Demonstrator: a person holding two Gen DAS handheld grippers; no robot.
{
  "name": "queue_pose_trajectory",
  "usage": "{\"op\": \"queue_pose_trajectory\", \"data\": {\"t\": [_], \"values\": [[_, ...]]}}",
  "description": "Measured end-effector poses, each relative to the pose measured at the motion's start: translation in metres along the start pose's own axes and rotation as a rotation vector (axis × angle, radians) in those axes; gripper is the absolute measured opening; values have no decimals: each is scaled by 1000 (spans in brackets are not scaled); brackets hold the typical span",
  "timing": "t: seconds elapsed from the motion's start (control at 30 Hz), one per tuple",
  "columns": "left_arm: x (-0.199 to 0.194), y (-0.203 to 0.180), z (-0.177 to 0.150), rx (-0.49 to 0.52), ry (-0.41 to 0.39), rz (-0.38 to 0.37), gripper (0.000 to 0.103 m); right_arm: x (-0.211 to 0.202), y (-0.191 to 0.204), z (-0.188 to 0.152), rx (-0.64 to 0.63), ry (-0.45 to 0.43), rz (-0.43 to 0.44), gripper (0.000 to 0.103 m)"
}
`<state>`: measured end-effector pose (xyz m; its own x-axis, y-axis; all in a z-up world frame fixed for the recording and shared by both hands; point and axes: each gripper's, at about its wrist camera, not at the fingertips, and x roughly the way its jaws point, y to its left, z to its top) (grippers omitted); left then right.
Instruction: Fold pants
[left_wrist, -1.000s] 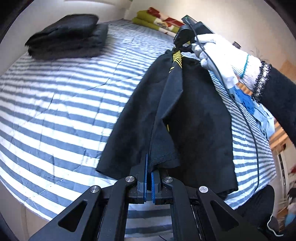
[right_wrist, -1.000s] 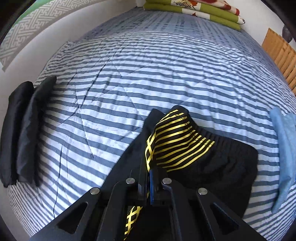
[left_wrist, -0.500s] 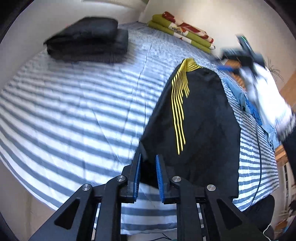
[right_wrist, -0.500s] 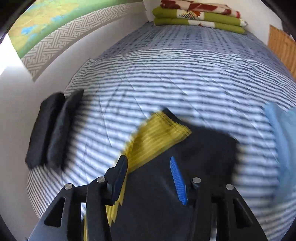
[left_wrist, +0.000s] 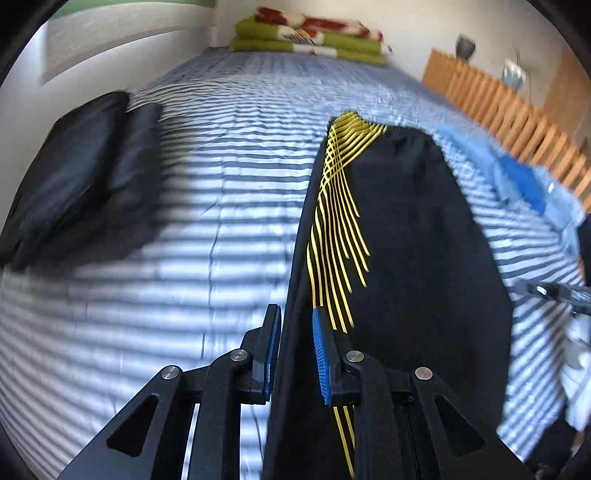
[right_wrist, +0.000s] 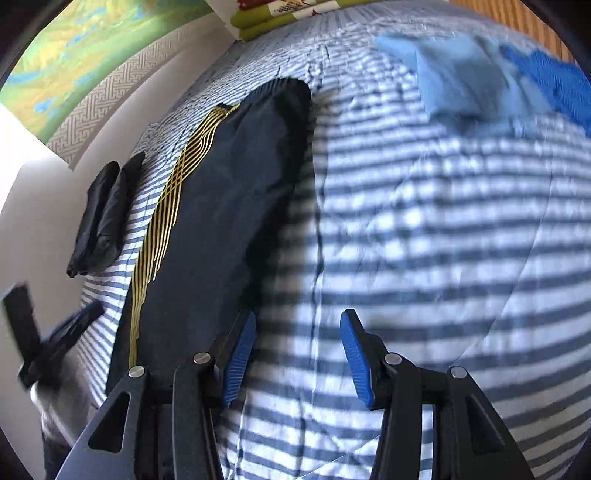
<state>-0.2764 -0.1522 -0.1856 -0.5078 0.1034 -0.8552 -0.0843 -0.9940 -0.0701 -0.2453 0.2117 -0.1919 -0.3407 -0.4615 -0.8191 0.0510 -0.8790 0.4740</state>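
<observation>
bed (left_wrist: 229, 206): a blue-and-white striped cover fills both views, running back to the wall.
pants (left_wrist: 406, 258): black, with thin yellow stripes fanning down one side; they lie flat and lengthwise on the bed, waistband toward the far end, and in the right wrist view (right_wrist: 221, 206) they stretch along the left half of the cover.
dark folded pile (left_wrist: 81, 177): black folded clothes stacked on the bed near the wall, well apart from the pants on their left.
blue clothes (right_wrist: 469, 81): light and deep blue garments in a heap on the bed, to the right of the pants and apart from them.
green blankets (left_wrist: 306, 40): folded, green with a red and white pattern, at the far end of the bed.
left hand-held gripper (left_wrist: 293, 350): fingers parted with a narrow gap, blue pads showing; the pants' left edge runs through that gap, with no pad seen pressing on the cloth.
right hand-held gripper (right_wrist: 297, 356): fingers spread wide over bare striped cover, just right of the pants' edge, holding nothing.
</observation>
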Motion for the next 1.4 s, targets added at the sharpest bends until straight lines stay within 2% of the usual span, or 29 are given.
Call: {"op": "queue_pose_trajectory", "data": {"t": [0.2,0.27,0.3,0.33,0.43,0.5,0.57,0.63,0.73,0.77,0.9,1.0,1.1,1.17,1.2,1.23,1.3,1.4], "values": [[35,-21,30,40,44,36,19,3,2,-6,2,3,48,44],[38,-26,31,51,40,39,19,-5,-5,-5,4,-24,30,44],[42,-27,32,63,39,68,19,-8,-7,-5,-7,-29,18,44],[48,-27,32,81,49,142,19,-10,-10,-7,-23,-22,11,44],[54,-22,29,65,69,177,19,-7,-9,-15,-61,8,33,44],[46,-22,29,49,41,212,19,-1,5,-21,-143,8,6,44],[33,-29,25,63,4,186,19,6,22,-24,-226,2,-23,44],[25,-42,18,119,-16,167,19,14,37,-24,-291,-5,-50,44],[37,-55,5,187,25,168,19,25,53,-20,-350,-18,-73,44],[44,-55,2,182,43,171,19,29,58,-18,-368,-27,-85,44],[47,-50,-1,145,23,149,19,32,60,-19,-430,-35,-141,44],[49,-47,-2,143,11,132,19,27,50,-20,-423,-29,-107,44],[48,-47,-2,135,-7,128,19,31,61,-20,-445,-42,-119,44],[47,-46,-4,143,-12,130,19,37,61,-14,-430,-48,-148,36],[47,-47,-5,148,-13,130,19,36,54,-10,-405,-46,-149,17],[48,-47,-4,156,-13,128,20,33,47,-7,-377,-43,-122,9],[48,-45,-3,164,-8,120,21,23,25,-3,-284,-37,-59,3],[47,-35,0,117,-2,111,21,15,11,-4,-233,-38,-12,3]]}}
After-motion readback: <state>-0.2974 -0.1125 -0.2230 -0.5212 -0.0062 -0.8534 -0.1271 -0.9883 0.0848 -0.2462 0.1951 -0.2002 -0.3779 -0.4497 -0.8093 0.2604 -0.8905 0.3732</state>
